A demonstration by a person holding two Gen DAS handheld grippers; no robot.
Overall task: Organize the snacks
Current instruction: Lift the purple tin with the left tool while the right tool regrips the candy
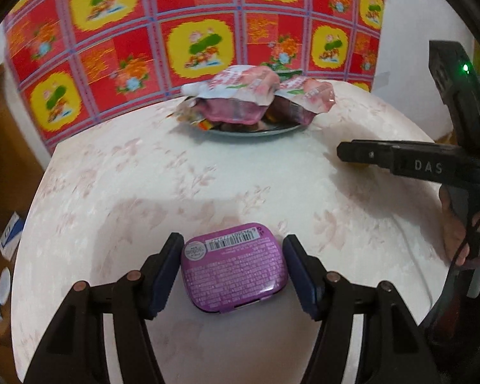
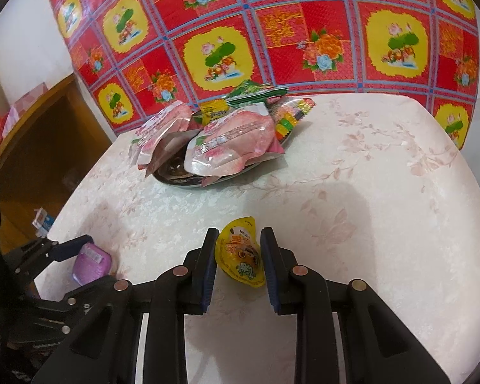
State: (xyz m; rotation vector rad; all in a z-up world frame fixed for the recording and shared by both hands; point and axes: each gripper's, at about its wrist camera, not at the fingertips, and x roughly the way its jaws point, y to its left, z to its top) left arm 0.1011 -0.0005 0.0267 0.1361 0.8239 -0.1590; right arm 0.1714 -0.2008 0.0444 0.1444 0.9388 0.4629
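Observation:
A purple tin [image 1: 234, 266] with a barcode label sits between the pads of my left gripper [image 1: 232, 267], which is shut on it just above the table; the tin also shows in the right wrist view [image 2: 91, 263]. My right gripper [image 2: 238, 256] is shut on a yellow jelly cup [image 2: 241, 252] low over the table. A metal plate [image 1: 256, 129] at the far side holds pink snack packets [image 1: 240, 96]; in the right wrist view the plate [image 2: 172, 177] carries those packets [image 2: 230, 140] plus green and colourful ones.
The table [image 1: 208, 176] has a pale floral cloth. A red and yellow floral sheet [image 2: 272, 32] hangs behind it. The right gripper shows at the right of the left wrist view [image 1: 400, 160]. A brown cabinet [image 2: 32, 147] stands to the left.

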